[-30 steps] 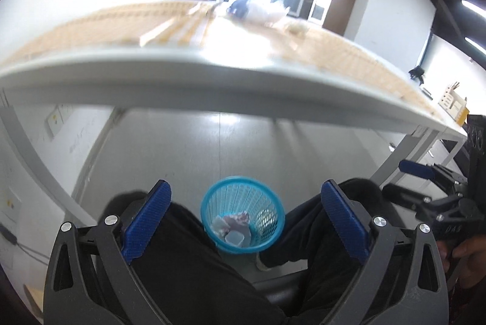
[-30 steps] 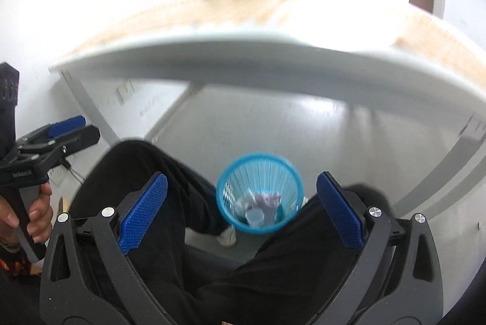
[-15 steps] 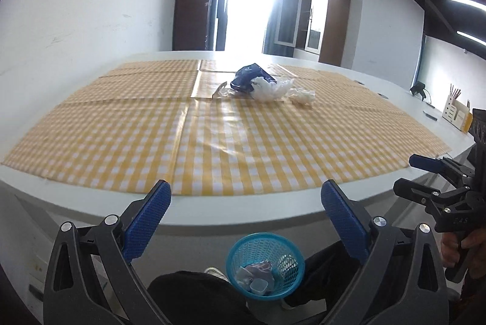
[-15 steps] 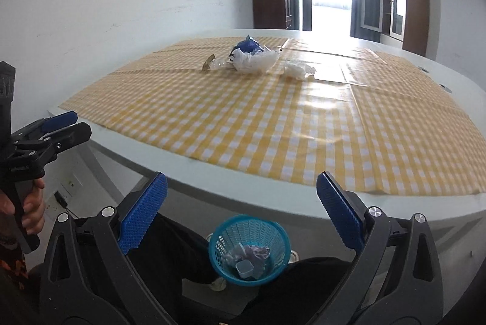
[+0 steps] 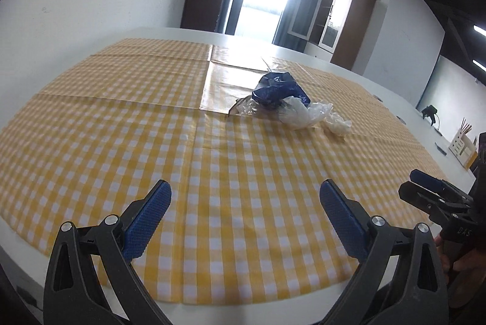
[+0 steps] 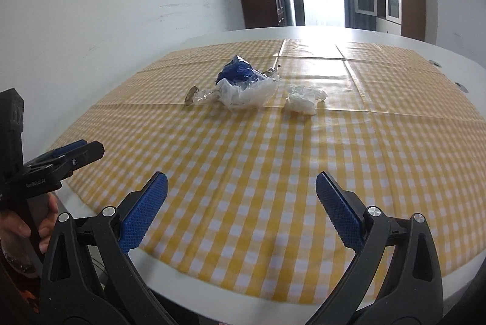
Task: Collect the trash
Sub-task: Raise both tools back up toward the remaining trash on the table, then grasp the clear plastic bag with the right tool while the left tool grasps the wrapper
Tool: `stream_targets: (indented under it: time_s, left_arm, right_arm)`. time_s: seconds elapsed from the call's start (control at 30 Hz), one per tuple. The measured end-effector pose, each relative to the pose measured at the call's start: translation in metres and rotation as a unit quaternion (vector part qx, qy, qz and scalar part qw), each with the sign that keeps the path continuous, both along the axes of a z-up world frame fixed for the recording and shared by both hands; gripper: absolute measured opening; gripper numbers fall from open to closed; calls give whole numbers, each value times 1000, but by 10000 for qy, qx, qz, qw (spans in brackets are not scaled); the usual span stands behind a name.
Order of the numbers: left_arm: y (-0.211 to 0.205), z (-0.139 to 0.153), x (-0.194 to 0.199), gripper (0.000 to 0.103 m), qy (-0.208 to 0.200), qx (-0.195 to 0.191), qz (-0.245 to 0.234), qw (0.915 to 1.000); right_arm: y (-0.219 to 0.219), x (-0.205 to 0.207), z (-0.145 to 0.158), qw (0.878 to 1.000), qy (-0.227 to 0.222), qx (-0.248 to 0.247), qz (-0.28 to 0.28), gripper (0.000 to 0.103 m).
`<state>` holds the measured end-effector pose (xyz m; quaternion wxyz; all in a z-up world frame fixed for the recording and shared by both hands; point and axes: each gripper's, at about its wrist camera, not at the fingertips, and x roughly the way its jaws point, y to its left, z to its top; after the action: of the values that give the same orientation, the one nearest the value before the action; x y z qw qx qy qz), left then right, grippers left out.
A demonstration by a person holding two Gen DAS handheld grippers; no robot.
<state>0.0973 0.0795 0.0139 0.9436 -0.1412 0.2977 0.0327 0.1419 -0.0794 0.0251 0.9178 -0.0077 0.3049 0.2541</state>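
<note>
Left tongs (image 5: pixel 244 214) and right tongs (image 6: pixel 241 208): jaws wide apart, empty, above the desk (image 6: pixel 258 31). Crumpled blue wrapper (image 5: pixel 278 89) lies at 12 o'clock.

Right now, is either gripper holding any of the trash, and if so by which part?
Nothing is held. The left gripper and right gripper are both open and empty above the near edge of the tablecloth, well short of the blue wrapper and white tissue.
</note>
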Motion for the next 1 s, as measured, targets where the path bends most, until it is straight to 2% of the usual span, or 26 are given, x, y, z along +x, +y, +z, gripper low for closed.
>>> stream_targets:
  time_s: [0.1,0.27,0.47,0.63,0.83,1.0]
  left_arm:
    - [5,1,23,96,40,-50,-19,10000]
    - [11,8,58,95,125,114,-86,9998]
    - [24,11,102,93,295,193,-93,9993]
    - [34,3,141,90,517,134,-102,9985]
    - [33,-11,176,87,832,234,-198,9961]
    - [35,-13,189,86,856,4,-336,9958]
  right_arm:
    - [5,22,3,9999,67,86,-111,92]
    - [13,57,8,9990,287,258,-244,88]
    - [32,91,9,9979,502,242,-322,83]
    - [52,120,3,9960,773,243,-378,75]
    - [67,149,-4,9933,1010,201,-528,67]
    - [75,168,-16,9888,1305,309,-654,66]
